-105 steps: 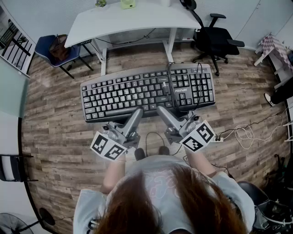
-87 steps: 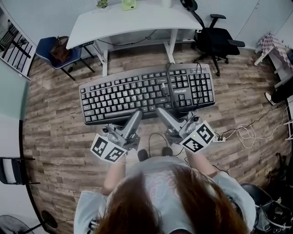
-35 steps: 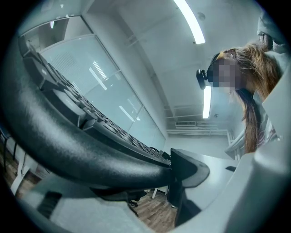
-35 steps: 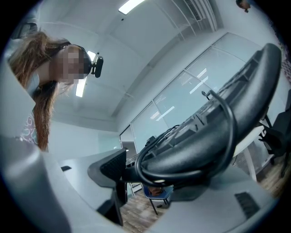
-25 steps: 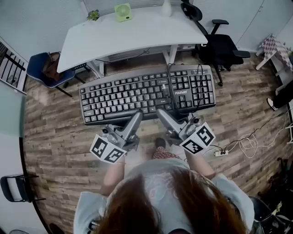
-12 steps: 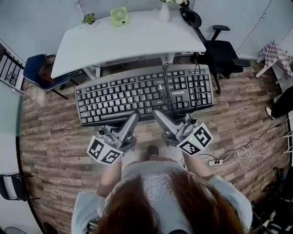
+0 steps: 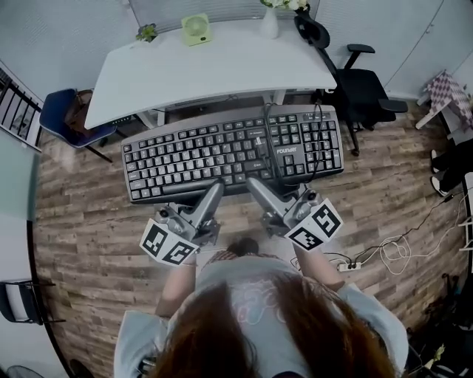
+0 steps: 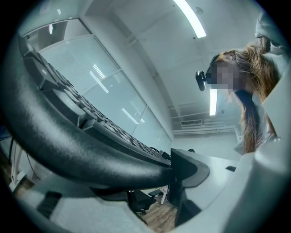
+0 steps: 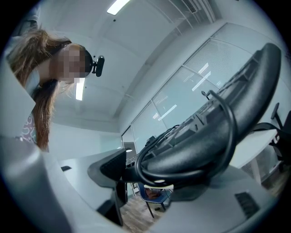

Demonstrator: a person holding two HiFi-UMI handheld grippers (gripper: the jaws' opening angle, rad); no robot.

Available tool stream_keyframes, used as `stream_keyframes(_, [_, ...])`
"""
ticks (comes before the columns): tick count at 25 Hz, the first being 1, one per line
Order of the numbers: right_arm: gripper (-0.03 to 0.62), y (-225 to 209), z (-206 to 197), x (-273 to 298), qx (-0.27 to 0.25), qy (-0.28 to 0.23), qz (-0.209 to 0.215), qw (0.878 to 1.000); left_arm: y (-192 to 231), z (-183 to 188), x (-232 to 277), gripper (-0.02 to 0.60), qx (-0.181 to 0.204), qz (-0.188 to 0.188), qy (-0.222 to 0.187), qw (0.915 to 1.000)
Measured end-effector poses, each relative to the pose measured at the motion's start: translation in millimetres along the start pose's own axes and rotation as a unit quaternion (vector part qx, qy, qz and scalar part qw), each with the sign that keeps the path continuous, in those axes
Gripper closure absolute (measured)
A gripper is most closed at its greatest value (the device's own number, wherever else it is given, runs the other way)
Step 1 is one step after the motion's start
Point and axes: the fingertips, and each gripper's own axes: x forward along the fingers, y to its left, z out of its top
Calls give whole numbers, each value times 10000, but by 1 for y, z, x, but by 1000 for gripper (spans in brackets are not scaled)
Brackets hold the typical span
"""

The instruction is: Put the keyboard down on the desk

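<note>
Jaws of left gripper [image 7: 215,187] and right gripper [image 7: 256,184] pinch the keyboard [image 7: 222,151] — desk [image 7: 207,66] just ahead.

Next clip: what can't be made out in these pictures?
Head view: the keyboard hides its underside and the lower jaws of the left gripper and right gripper.
Head view: key print is too small to read.
Head view: the top edge cuts off the vase on the desk.
All views: the cable loops round the keyboard; its plug is not seen.
</note>
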Motion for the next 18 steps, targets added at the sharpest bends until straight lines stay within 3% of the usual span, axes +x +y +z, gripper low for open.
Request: stream_keyframes(18, [295,-8,0,4,-118,-38,9,9999,7,-3,7,302,34,-87,-90,9999])
